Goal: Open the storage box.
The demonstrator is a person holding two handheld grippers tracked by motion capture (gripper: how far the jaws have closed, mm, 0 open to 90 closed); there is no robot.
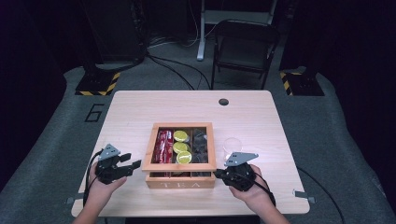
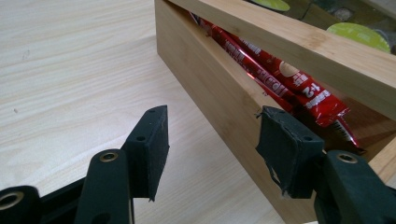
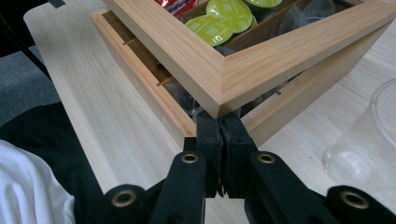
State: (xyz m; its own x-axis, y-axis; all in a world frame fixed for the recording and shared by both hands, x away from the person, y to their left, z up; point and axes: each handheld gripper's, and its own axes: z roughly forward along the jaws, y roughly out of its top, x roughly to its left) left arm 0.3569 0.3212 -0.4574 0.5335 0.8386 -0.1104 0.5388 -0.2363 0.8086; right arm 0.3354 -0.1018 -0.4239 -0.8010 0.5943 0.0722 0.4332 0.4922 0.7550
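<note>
1. Over on the left, the left gripper [image 1: 135, 164] sits low on the table [image 1: 130, 107], jaws spread wide and gripping nothing. In the left gripper view one pad is out over bare wood and the other is hard up by the side wall of the tea box [image 1: 180, 179]. My read: it's placed to steady that wall while the lid moves.
2. Centre stage, the tea box stands mid-table near the person's edge, its framed lid [image 3: 224, 70] raised at the near corner, so a gap shows above the base. Inside: red sachets [image 2: 280, 74] in the left compartment, green-topped capsules [image 1: 181, 147] in the middle, dark packets on the right, too dim to name.
3. Now the right gripper [image 3: 220, 133]: jaws pressed together, tips tucked beneath the lid's corner. Looks like a lift from below; whether they pinch anything there I cannot tell.
4. Far right, a clear plastic cup [image 1: 232, 145] stands just beside the box, close to the right hand [image 1: 254, 189], and could be knocked over.
</note>
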